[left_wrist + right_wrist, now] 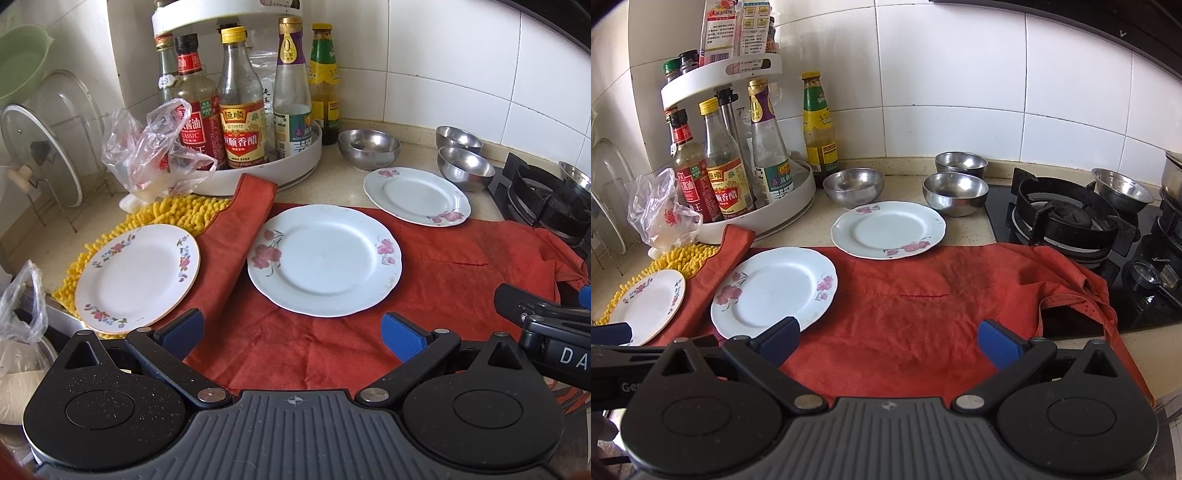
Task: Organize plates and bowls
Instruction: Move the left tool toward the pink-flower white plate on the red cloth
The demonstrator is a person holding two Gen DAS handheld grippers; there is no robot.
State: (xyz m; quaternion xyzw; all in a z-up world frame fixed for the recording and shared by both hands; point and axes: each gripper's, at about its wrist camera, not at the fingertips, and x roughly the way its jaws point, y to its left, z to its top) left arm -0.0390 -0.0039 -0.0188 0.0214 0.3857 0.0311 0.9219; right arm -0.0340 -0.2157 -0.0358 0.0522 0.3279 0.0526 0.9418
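Grippers: left (291, 332) | right (888, 339) (both agape) | plates (324, 260) untouched

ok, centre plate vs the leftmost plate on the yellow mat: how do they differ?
The centre plate looks larger, has a scalloped edge and two pink flower sprays, and lies on the red cloth. The leftmost plate looks smaller, has a round edge ringed with small mixed flowers, and rests mostly on the yellow mat. Both are white, empty and upright.

Glossy ceramic plates (324, 260), shiny steel bowls (955, 194), matt red cloth (923, 314), nubby yellow mat (177, 212).
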